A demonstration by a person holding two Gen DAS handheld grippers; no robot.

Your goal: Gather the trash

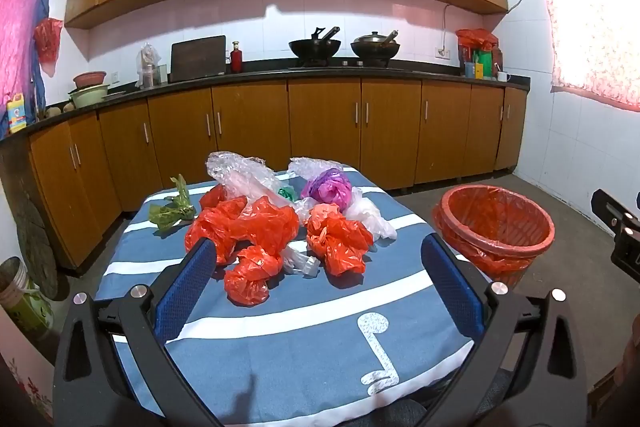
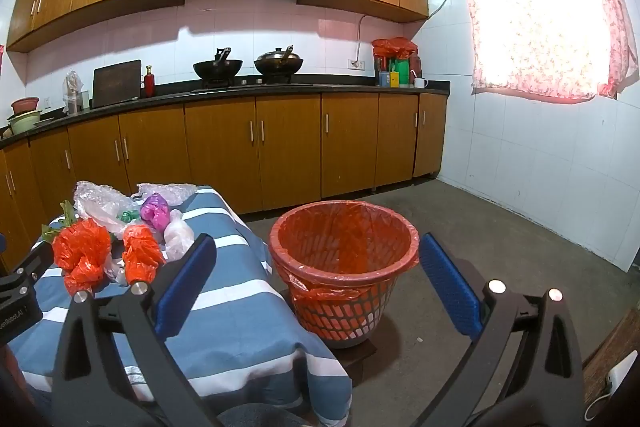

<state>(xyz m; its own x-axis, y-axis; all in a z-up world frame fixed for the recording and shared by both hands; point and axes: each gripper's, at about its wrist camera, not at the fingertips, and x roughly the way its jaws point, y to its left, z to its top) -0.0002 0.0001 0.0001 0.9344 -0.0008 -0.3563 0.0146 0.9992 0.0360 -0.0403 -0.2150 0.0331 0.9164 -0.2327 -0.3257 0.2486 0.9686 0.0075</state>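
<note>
Crumpled plastic bags lie in a heap on a blue and white striped tablecloth (image 1: pixel 280 347): several red bags (image 1: pixel 240 227), a purple one (image 1: pixel 326 187), clear ones (image 1: pixel 244 175) and a green scrap (image 1: pixel 172 209). My left gripper (image 1: pixel 318 259) hovers open just in front of the heap, nothing between its blue pads. A basket lined with a red bag (image 2: pixel 344 247) stands on the floor to the right of the table. My right gripper (image 2: pixel 316 255) is open in front of the basket and holds nothing. The heap (image 2: pixel 112 239) shows at left in the right wrist view.
Wooden cabinets (image 2: pixel 256 143) and a dark counter with two woks (image 2: pixel 248 67) run along the back wall. A curtained window (image 2: pixel 540 15) is on the right wall. Bare concrete floor (image 2: pixel 500 251) lies around the basket. The right gripper's body (image 1: pixel 620 231) shows at the left view's edge.
</note>
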